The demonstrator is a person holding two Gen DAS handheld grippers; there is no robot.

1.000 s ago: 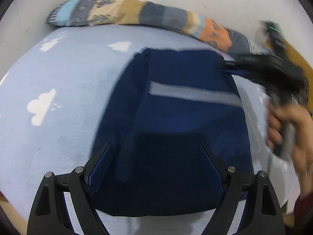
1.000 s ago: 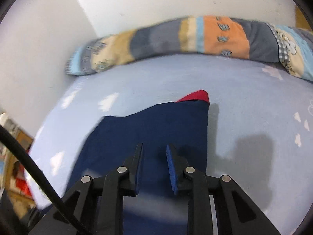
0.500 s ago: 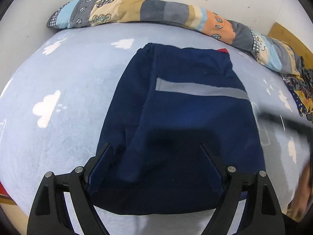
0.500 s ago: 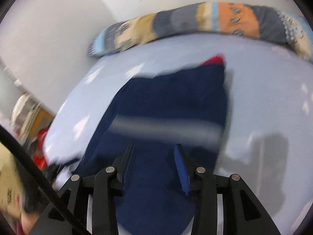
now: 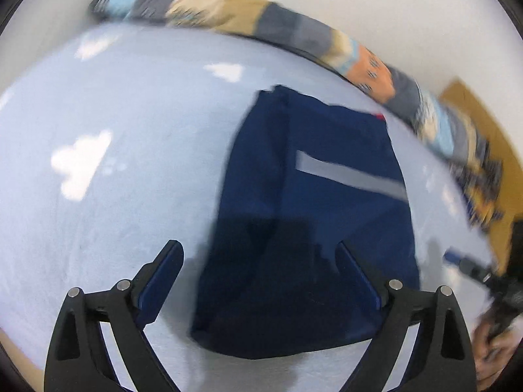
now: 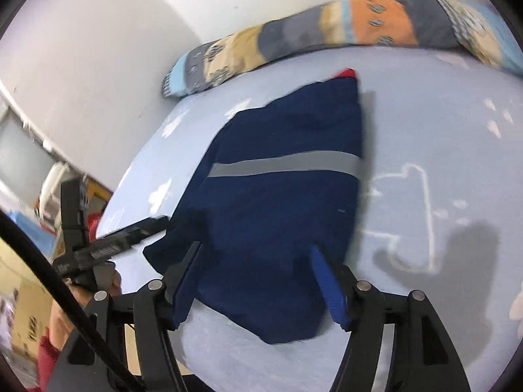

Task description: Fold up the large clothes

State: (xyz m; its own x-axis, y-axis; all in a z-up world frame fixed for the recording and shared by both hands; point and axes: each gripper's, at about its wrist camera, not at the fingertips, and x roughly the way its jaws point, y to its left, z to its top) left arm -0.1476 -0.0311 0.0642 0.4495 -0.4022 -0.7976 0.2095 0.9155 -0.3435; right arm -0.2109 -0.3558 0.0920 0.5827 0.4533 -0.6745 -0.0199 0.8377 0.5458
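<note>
A folded navy garment with a grey stripe lies flat on the pale blue bed; a red corner shows at its far end. It also shows in the right wrist view. My left gripper is open and empty, hovering over the garment's near left edge. My right gripper is open and empty above the garment's near end. The left gripper's fingers show at the left of the right wrist view, beside the garment's near left corner.
A long patchwork pillow lies along the white wall at the bed's far side. The bed sheet has white cloud prints. Patterned cloth and a wooden board lie at far right. Room clutter sits beyond the bed's left edge.
My right gripper has opened wide and pulled back towards the garment's near end. My left gripper has shifted left, so the garment now sits right of centre in its view.
</note>
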